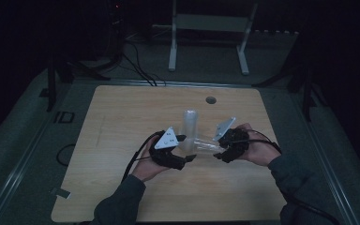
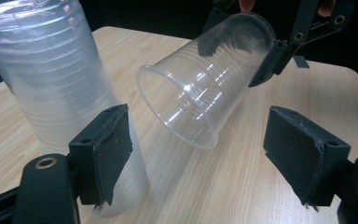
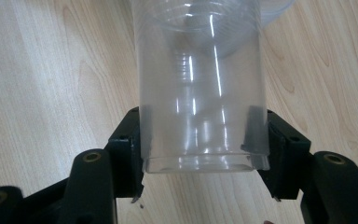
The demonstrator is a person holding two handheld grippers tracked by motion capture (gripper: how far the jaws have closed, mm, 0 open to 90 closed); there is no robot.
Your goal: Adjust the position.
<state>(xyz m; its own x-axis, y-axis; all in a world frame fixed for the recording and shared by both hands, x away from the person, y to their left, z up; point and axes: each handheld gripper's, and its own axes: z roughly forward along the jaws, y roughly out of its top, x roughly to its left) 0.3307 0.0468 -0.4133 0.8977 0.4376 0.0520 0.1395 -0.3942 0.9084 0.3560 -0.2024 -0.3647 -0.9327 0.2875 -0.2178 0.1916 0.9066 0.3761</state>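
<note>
A tall stack of clear plastic cups (image 1: 190, 126) stands upside down on the wooden table (image 1: 122, 117). My right gripper (image 1: 220, 150) is shut on the base of a single clear cup (image 3: 200, 93), one pad on each side. That cup (image 2: 205, 93) lies tilted above the table, with its open mouth turned toward my left gripper (image 2: 204, 156). The left gripper is open. Its left pad (image 2: 105, 156) sits close against the stack (image 2: 51, 79), and its right pad (image 2: 303, 158) stands free over bare wood. The single cup's mouth is just beyond the left pads.
A round hole (image 1: 211, 100) marks the table near its far edge. Cables (image 1: 138, 157) trail from both grippers over the front of the table. A white frame (image 1: 208, 28) stands on the floor behind the table.
</note>
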